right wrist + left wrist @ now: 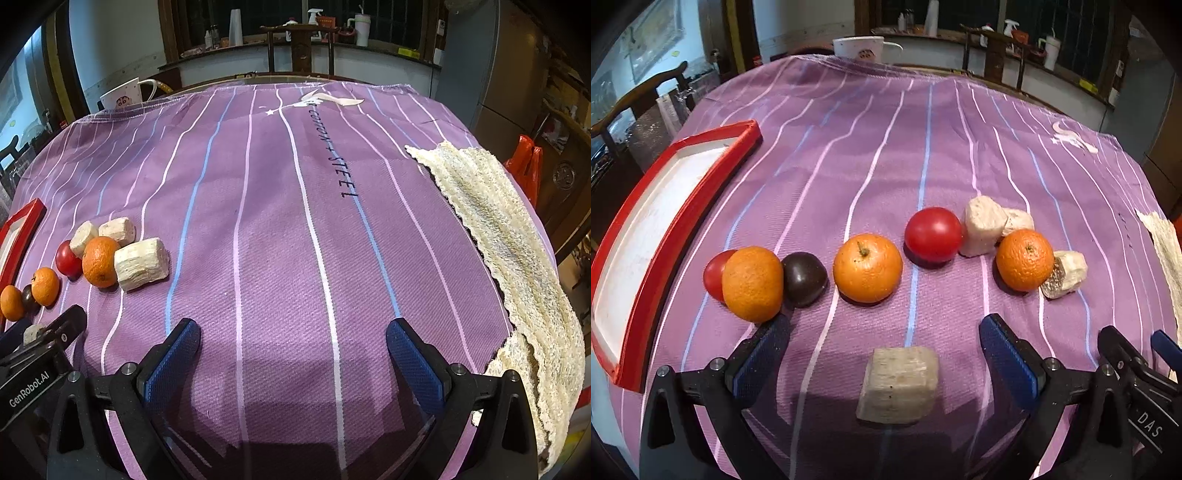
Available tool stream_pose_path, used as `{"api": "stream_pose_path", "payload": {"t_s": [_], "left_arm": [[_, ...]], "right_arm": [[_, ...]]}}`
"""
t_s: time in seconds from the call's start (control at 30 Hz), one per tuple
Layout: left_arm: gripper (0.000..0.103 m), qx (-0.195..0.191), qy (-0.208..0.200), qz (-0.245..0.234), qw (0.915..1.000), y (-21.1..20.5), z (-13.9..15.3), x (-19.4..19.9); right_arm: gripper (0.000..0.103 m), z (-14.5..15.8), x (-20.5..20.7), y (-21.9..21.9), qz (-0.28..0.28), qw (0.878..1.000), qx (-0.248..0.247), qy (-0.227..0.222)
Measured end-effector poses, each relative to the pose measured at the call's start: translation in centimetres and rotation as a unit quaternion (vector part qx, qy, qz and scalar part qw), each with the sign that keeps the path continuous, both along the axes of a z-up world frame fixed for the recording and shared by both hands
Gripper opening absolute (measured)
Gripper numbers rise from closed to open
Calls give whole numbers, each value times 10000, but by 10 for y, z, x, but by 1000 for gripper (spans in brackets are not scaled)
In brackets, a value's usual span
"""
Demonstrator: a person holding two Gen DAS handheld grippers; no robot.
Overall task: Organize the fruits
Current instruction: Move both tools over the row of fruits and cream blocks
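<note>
In the left wrist view a row of fruit lies on the purple striped cloth: an orange [752, 283] in front of a red tomato [714, 275], a dark plum [804, 279], a second orange [867, 267], a red tomato [933, 234] and a third orange [1025, 260]. Pale loofah chunks [983, 226] lie among them. One chunk [898, 385] lies between the open fingers of my left gripper [886, 339]. My right gripper [293, 345] is open and empty over bare cloth; the fruit [99, 262] shows at its left.
A red-rimmed white tray [683, 206] stands at the table's left edge. A flat loofah sheet [495, 229] lies along the right edge. A white mug [123, 98] stands at the far edge. Chairs stand beyond the table.
</note>
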State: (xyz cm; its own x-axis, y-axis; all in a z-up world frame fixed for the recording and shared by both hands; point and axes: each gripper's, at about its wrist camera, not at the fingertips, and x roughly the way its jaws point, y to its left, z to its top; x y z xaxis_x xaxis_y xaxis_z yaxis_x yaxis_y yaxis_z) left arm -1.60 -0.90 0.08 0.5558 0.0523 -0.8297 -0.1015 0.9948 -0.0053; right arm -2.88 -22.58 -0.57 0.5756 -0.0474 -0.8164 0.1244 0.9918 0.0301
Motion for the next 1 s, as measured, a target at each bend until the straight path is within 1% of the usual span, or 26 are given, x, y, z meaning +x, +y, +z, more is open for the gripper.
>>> {"api": "stream_pose_path", "payload": {"t_s": [0.1, 0.2, 0.27, 0.33, 0.37, 0.5, 0.57, 0.63, 0.77, 1.0], "left_arm": [[103, -12, 124, -95, 9999, 0, 0, 0], [103, -16, 587, -346, 9977, 0, 2, 6], [102, -70, 701, -312, 9970, 3, 4, 4], [100, -153, 590, -218, 9979, 10, 15, -5], [100, -179, 482, -210, 9985, 13, 22, -10], [100, 3, -57, -203, 9998, 24, 56, -38], [100, 67, -270, -182, 9994, 31, 74, -51], [100, 128, -409, -190, 9989, 36, 86, -61], [100, 259, -524, -289, 9979, 45, 103, -73], [100, 119, -522, -540, 9971, 57, 111, -85]], "right_arm": [[103, -1, 0, 2, 92, 9999, -36, 39], [103, 0, 1, 3, 83, 9999, -45, 111], [103, 1, 4, 3, 33, 9996, -36, 265], [103, 2, 8, 3, -5, 9988, -5, 487], [102, 3, 8, 3, -21, 9986, -9, 521], [102, 25, -8, 14, 20, 9998, -126, 145], [102, 39, -19, 22, 47, 9999, -70, -101], [102, 49, -29, 31, 60, 9996, -55, -255], [102, 60, -43, 51, 167, 9992, 10, -369], [102, 65, -54, 85, 442, 9982, -220, -341]]}}
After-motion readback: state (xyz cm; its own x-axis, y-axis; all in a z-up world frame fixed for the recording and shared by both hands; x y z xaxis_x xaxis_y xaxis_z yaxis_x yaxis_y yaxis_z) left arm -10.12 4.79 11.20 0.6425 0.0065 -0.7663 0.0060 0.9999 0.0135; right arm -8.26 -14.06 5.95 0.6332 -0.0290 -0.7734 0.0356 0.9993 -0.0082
